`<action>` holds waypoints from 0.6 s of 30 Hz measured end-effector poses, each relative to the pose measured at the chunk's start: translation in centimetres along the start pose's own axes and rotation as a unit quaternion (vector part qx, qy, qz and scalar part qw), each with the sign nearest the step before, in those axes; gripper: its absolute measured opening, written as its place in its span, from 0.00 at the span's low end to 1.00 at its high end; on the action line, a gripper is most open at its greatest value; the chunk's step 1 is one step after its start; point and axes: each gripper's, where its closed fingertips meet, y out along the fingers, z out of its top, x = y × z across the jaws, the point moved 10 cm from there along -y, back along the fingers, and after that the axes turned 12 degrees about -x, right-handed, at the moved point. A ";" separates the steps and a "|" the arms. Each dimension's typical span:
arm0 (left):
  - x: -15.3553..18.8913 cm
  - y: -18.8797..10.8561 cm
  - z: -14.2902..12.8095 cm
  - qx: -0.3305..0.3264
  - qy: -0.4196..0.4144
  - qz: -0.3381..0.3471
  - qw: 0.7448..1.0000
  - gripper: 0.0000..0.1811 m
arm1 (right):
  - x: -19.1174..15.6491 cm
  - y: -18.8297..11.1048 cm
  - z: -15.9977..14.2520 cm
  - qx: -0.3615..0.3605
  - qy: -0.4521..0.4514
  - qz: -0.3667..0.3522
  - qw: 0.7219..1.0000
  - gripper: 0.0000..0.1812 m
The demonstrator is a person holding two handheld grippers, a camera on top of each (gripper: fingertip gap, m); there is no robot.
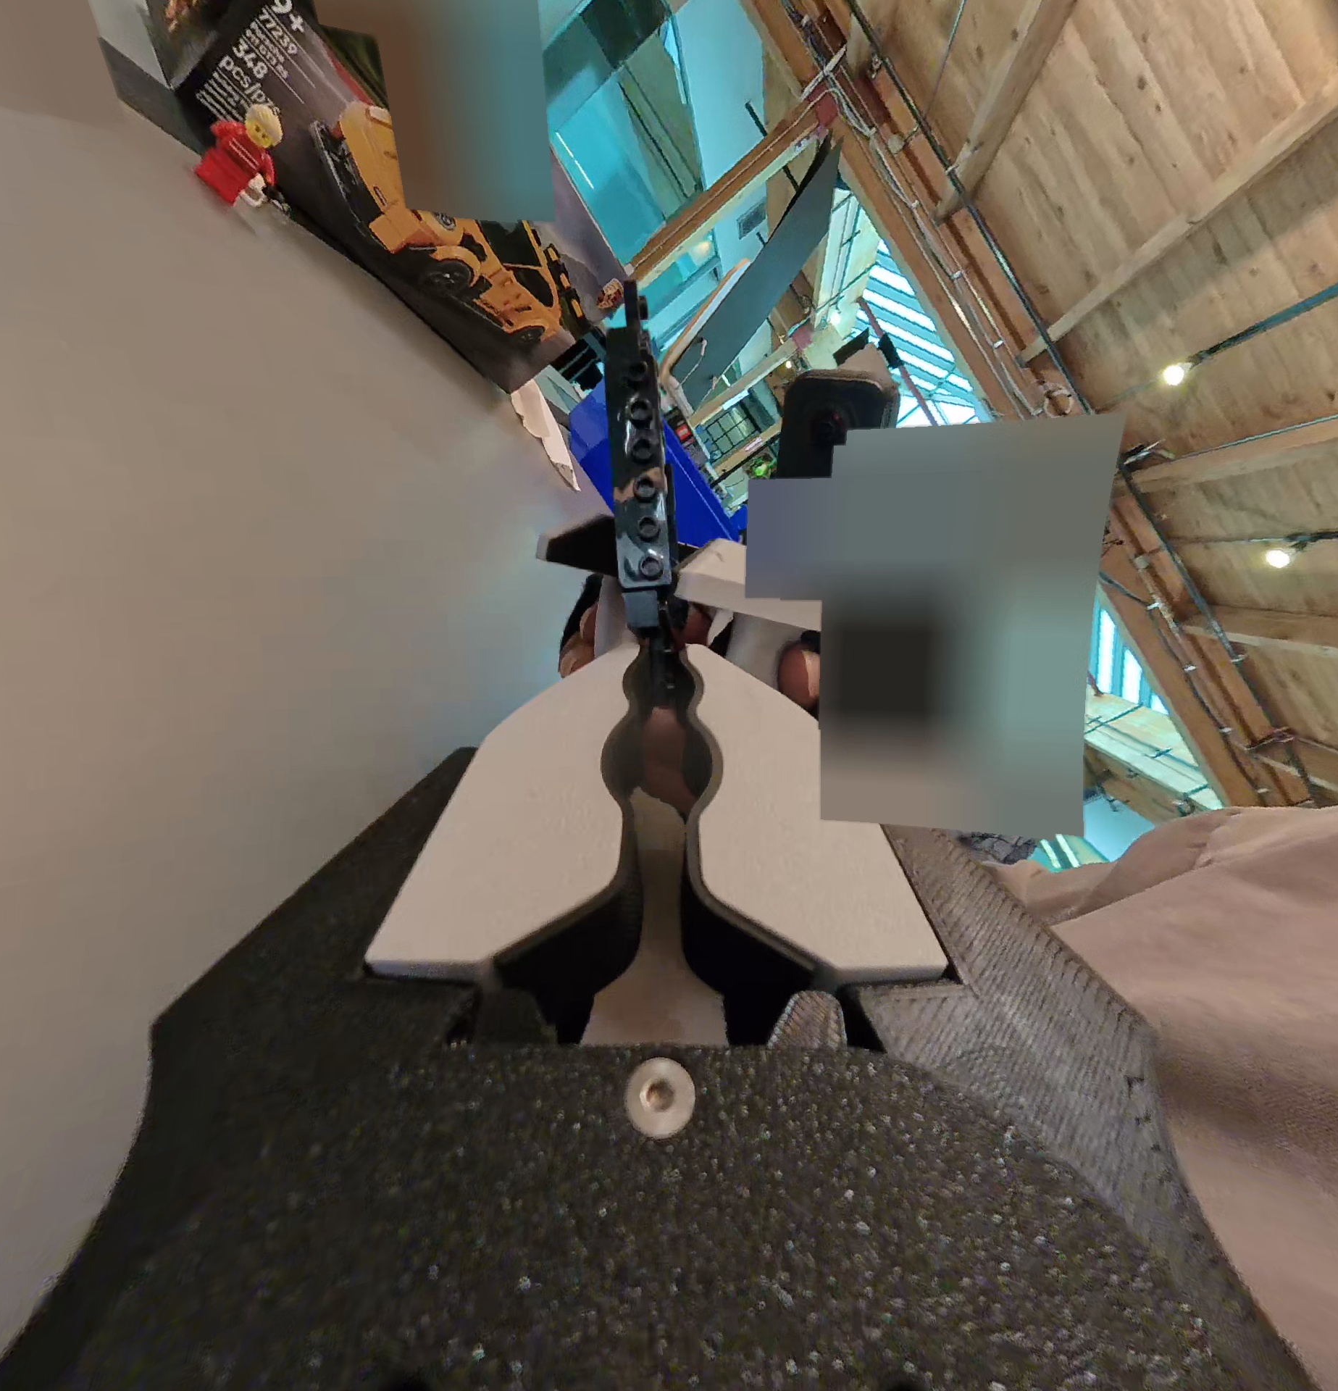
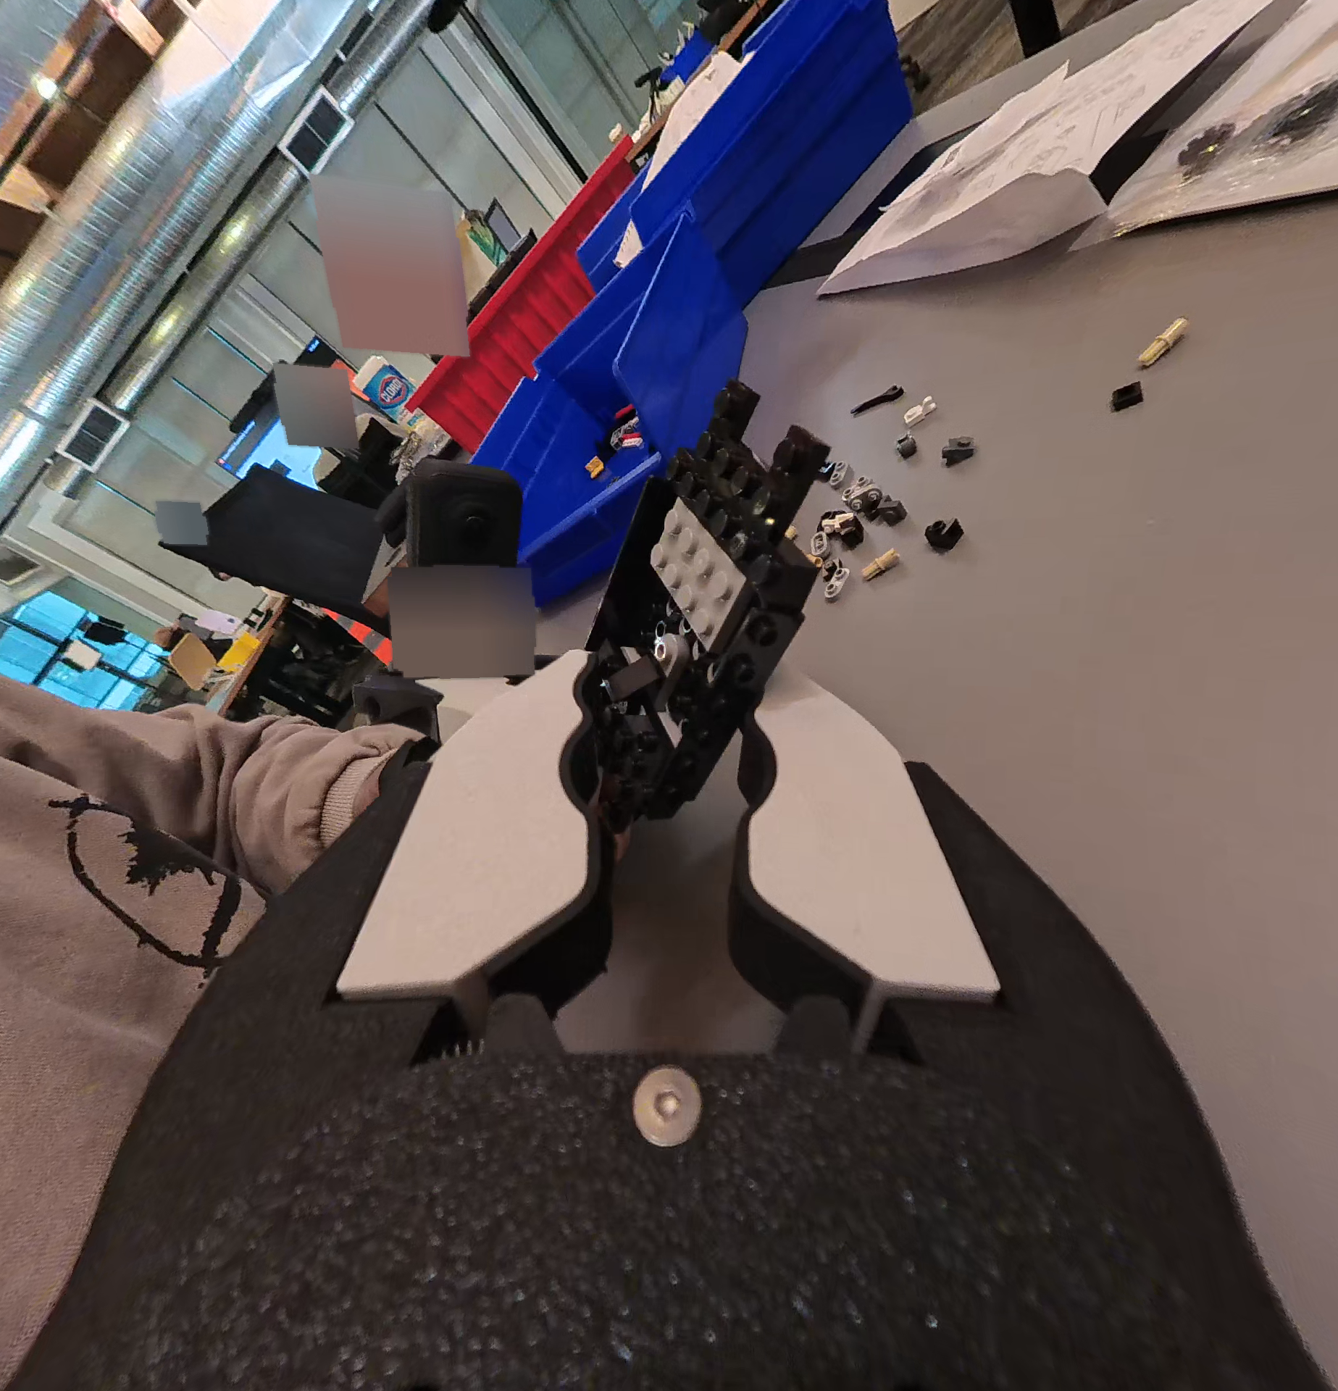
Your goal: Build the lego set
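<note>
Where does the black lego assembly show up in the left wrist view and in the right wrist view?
Left wrist view: black lego assembly edge-on at centre, above the left gripper.
Right wrist view: centre, studs facing the camera, grey plate on it, in the right gripper.
Shared landmark: blue bins behind it.

Looking like a shared workshop or maker-space in a converted industrial hall: timber plank ceiling [image 1: 1147, 173] with beams and spotlights running across at 2 o'clock in the left wrist view, silver ventilation ducts [image 2: 161, 226] hanging at 10 o'clock in the right wrist view beside tall glazed walls. Blue parts bins [image 2: 696, 248] and a red bin [image 2: 530, 316] are sitting at 12 o'clock on a grey table [image 2: 1102, 677]; desks with a monitor [image 2: 267, 451] are showing behind at 9 o'clock.
</note>
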 end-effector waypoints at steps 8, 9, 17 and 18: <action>1.0 0.0 0.0 -0.024 0.103 0.049 0.993 0.04 | -0.2 -0.2 -0.2 0.010 -0.028 0.027 0.999 0.17; 1.0 0.0 0.0 -0.034 0.116 0.057 0.991 0.04 | -0.1 -0.3 -0.3 0.008 -0.031 0.028 0.999 0.17; 1.7 0.1 -0.1 -0.070 0.214 0.100 0.969 0.04 | -0.5 -0.6 -0.5 0.008 -0.073 0.018 0.997 0.16; 1.7 0.2 -0.1 -0.073 0.220 0.102 0.967 0.04 | -0.6 -0.6 -0.5 0.008 -0.079 0.014 0.997 0.16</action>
